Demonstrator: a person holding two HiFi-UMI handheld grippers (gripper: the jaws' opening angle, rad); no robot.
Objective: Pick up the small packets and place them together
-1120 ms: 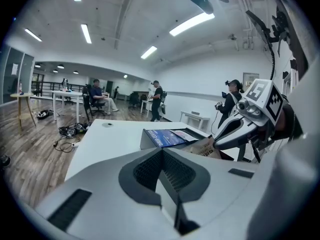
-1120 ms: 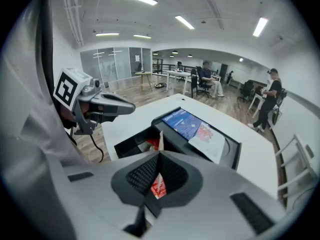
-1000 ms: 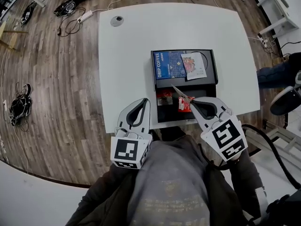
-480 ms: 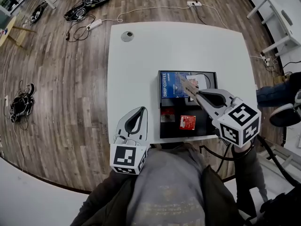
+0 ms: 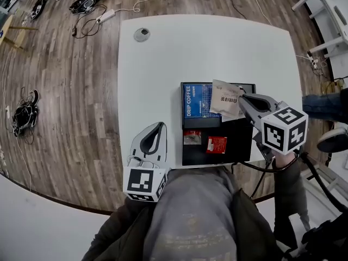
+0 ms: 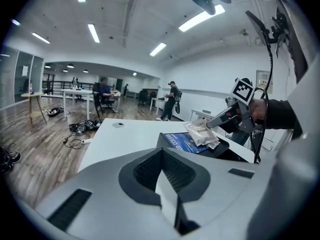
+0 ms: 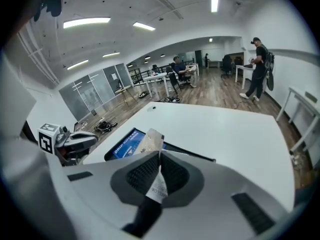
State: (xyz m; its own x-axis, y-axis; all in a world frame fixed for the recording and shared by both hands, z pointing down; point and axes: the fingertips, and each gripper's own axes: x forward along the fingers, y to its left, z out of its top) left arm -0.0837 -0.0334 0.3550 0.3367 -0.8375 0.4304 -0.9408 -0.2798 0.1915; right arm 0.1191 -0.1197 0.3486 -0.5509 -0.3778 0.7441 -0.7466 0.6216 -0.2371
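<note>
My right gripper (image 5: 242,98) is shut on a corner of a white printed packet (image 5: 225,100) and holds it just over the far part of the black tray (image 5: 237,140). In the right gripper view the packet (image 7: 151,142) sticks out past the closed jaws. A blue drip coffee box (image 5: 195,99) lies in the tray's far left part. In the near part lie a red packet (image 5: 216,144) and a small dark packet (image 5: 191,139). My left gripper (image 5: 161,125) is shut and empty, at the table's near edge, left of the tray.
The white table (image 5: 163,53) has a round grey cable port (image 5: 142,35) at its far left. Cables and a power strip (image 5: 103,16) lie on the wood floor. Another person's legs and shoe (image 5: 326,118) show at the right. Desks and people fill the room behind.
My right gripper went from the red packet in the tray's near part to the far part, closed on the white packet and rolled with it. The left gripper drifted slightly.
</note>
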